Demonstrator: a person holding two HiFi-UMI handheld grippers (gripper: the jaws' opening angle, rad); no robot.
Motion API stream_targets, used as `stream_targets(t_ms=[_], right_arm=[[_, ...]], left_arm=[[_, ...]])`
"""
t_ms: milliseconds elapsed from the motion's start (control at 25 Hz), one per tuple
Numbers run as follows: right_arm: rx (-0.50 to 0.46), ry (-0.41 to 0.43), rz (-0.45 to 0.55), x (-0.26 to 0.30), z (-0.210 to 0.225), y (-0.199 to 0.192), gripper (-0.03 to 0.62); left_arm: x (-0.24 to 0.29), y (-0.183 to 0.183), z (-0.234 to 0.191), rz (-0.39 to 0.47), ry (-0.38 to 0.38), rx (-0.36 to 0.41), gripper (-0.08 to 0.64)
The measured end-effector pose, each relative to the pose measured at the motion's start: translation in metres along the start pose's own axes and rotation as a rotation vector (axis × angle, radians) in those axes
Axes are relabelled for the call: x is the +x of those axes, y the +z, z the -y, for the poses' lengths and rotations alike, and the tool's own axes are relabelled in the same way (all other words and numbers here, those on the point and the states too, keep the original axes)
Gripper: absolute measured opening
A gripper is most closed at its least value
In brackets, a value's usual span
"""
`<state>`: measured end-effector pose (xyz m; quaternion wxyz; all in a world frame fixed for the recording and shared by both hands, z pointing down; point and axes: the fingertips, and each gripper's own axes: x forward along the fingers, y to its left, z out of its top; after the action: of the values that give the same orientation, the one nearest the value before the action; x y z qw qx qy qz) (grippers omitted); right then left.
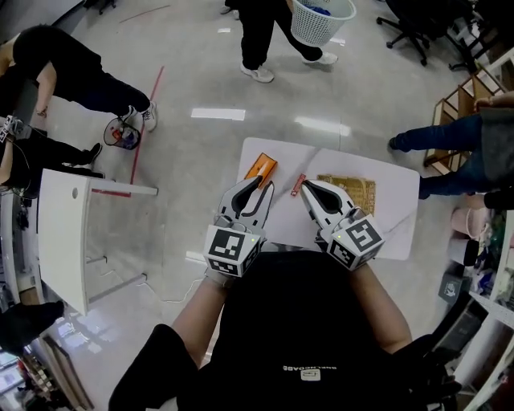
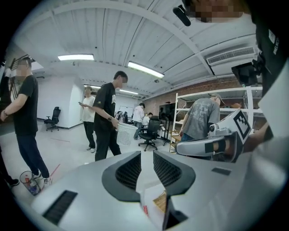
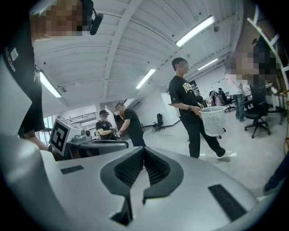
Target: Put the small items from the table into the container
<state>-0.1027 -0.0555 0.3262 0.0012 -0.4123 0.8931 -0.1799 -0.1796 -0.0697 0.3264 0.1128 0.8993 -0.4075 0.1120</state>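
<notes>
Left tongs (image 1: 259,186): a narrow gap between the pads with nothing in it. They hover over the near left of the bench (image 1: 393,218), tips just near of the orange packet (image 1: 261,168).
Right tongs (image 1: 309,188): closed tip to tip and empty. They are held over the middle of the bench, tips just right of the small red item (image 1: 298,185).
Step in hand: probably the approach to a pick-up, since both items still lie on the bench.
Next move: the left tongs likely need to spread wider, dip, and catch an edge of the flat packet. The right tongs must part before they can take the red item.
Woven basket (image 1: 355,193): on the bench to the right of the items, its near left corner hidden by the right tongs. The part that shows holds nothing.
White mesh basket (image 1: 321,20): far off, carried by a person across the floor, with something blue in it. It seems no part of this job.
</notes>
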Motion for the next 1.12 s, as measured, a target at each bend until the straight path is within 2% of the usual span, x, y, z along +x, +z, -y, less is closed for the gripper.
stream_targets(t_ms=[720, 1120], right_arm=[[0.024, -0.085, -0.007, -0.023, 0.016, -0.010, 0.011], [0.058, -0.181, -0.018, -0.056, 0.035, -0.021, 0.011]], left_arm=[[0.019, -0.024, 0.018, -0.084, -0.095, -0.006, 0.087], [0.046, -0.045, 0.033, -0.160, -0.151, 0.003, 0.087]])
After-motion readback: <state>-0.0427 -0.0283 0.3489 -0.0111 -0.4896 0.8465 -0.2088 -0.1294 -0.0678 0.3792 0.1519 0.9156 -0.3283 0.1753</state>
